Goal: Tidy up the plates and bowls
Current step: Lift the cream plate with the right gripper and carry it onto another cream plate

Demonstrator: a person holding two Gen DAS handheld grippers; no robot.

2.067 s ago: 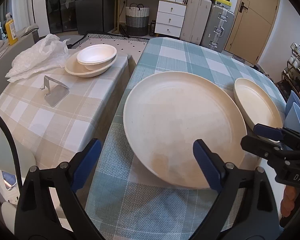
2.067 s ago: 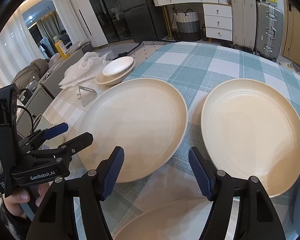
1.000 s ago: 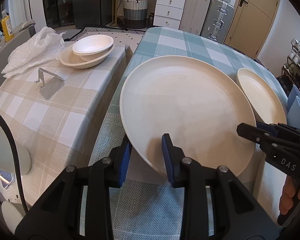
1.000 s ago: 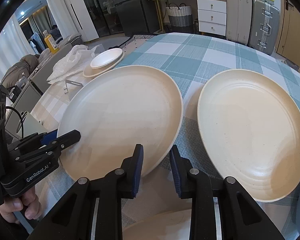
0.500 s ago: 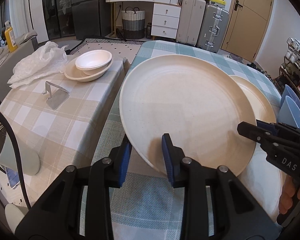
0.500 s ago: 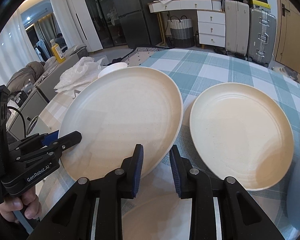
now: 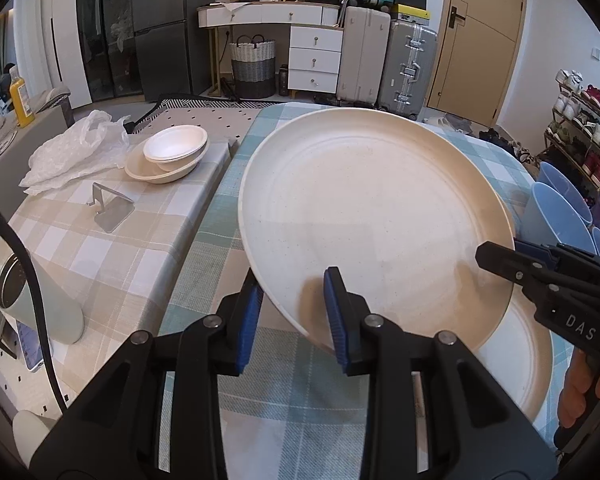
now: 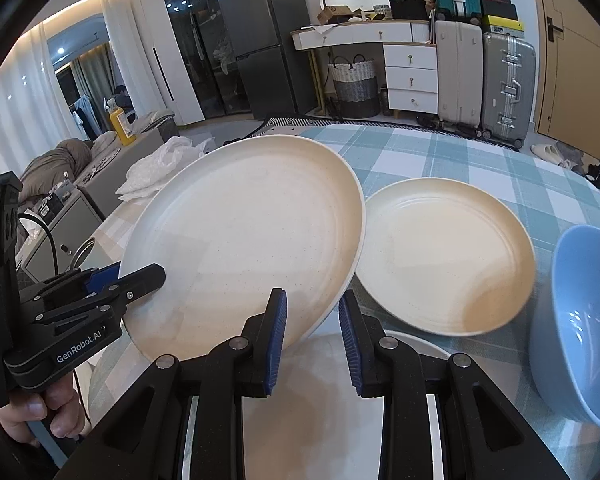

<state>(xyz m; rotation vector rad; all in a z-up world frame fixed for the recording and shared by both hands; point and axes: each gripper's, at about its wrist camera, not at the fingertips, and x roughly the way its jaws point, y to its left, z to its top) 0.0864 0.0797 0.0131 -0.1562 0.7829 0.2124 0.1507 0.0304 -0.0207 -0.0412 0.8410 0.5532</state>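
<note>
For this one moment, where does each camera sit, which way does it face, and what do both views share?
Left wrist: sits on the left tool, looks forward and down over the teal-check table; the right tool and fingers show at right.
Right wrist: sits on the right tool, faces the same table; the left tool and hand show at left.
Shared: the large cream plate both tools clamp by its rim.
</note>
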